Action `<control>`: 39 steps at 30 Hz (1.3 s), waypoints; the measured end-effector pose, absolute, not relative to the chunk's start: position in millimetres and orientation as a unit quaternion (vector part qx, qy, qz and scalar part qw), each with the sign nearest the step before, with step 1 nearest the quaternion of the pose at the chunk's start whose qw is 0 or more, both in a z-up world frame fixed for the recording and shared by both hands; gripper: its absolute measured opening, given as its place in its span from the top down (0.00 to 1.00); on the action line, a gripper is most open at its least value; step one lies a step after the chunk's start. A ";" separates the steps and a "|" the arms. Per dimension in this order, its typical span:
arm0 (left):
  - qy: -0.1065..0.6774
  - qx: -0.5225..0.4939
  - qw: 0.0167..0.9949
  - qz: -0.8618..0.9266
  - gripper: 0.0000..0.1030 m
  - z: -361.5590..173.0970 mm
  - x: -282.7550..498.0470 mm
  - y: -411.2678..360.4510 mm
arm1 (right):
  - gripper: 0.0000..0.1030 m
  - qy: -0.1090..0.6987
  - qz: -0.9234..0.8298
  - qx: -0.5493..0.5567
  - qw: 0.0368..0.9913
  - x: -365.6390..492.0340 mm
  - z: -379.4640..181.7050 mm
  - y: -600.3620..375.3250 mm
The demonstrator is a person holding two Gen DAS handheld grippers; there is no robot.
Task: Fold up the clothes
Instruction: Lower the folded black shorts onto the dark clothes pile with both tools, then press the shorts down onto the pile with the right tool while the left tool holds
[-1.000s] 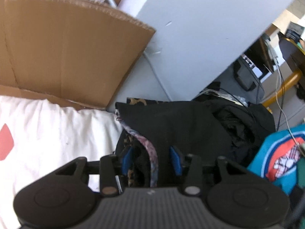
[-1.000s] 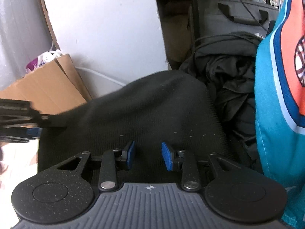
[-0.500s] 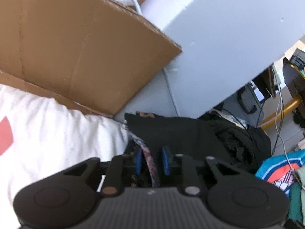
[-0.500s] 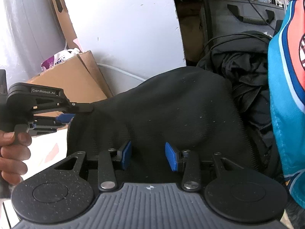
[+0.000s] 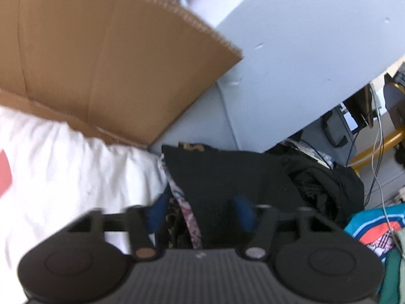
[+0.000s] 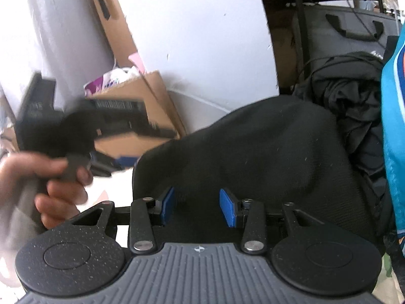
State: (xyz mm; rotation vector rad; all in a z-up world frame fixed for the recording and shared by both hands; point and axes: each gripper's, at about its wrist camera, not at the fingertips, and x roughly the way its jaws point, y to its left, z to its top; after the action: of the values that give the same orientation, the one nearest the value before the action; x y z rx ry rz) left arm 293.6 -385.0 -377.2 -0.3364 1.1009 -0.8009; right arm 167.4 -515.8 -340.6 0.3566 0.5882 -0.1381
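Note:
A folded black garment (image 5: pixel 227 174) lies on a stack of clothes, with a patterned fabric edge (image 5: pixel 187 217) under it. My left gripper (image 5: pixel 200 214) is open, its blue pads on either side of the garment's near left edge. In the right wrist view the same black garment (image 6: pixel 265 157) fills the middle. My right gripper (image 6: pixel 197 209) is open and empty just above its near edge. The left gripper (image 6: pixel 119 163) shows there blurred at the garment's left corner, held by a hand (image 6: pixel 50 185).
A cardboard box (image 5: pixel 101 71) stands behind a white sheet (image 5: pixel 63 167) on the left. A crumpled dark pile (image 5: pixel 326 185) and a teal-and-orange garment (image 5: pixel 372 230) lie to the right. A white wall panel (image 6: pixel 197 38) and a grey case (image 6: pixel 341 38) are behind.
My left gripper was shut on the garment's left edge half a second ago and has opened. It has also drawn back leftward in the right wrist view. The right gripper stays open.

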 end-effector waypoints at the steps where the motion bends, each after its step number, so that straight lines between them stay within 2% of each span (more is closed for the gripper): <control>1: 0.511 -0.161 0.760 -0.368 0.69 -380.7 294.6 -384.9 | 0.55 0.284 -0.072 0.176 0.940 167.4 -339.0 -517.8; 2: 0.506 -0.165 0.763 -0.366 0.82 -381.3 295.2 -383.7 | 0.55 0.280 -0.076 0.177 0.941 167.5 -337.4 -520.0; 5: 0.495 -0.164 0.770 -0.368 0.89 -378.2 298.7 -382.2 | 0.55 0.278 -0.089 0.187 0.938 170.9 -336.9 -530.1; 10: 0.494 -0.175 0.785 -0.329 0.95 -378.9 308.7 -377.0 | 0.55 0.312 -0.107 0.204 0.922 182.7 -357.3 -537.8; 15: 0.486 -0.135 0.804 -0.315 0.96 -368.2 308.1 -370.6 | 0.55 0.307 -0.106 0.209 0.923 173.0 -359.8 -539.2; 18: 0.468 -0.137 0.809 -0.327 0.91 -352.1 304.6 -366.3 | 0.55 0.298 -0.124 0.204 0.924 165.0 -356.9 -548.2; 24: 0.439 -0.120 0.804 -0.383 0.89 -327.7 276.5 -376.5 | 0.55 0.284 -0.150 0.191 0.927 164.5 -354.1 -569.7; 33: 0.439 -0.050 0.796 -0.413 0.89 -352.8 246.1 -399.4 | 0.55 0.280 -0.162 0.150 0.934 201.1 -356.6 -600.0; 39: 0.442 -0.037 0.797 -0.410 0.97 -365.9 253.2 -401.8 | 0.56 0.308 -0.191 0.119 0.924 214.0 -371.8 -616.7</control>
State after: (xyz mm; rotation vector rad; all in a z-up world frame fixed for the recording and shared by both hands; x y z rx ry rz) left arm 253.2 -401.8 -365.9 -0.0785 0.9502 -0.8794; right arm 214.0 -616.7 -371.8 0.2435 0.6321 -0.3912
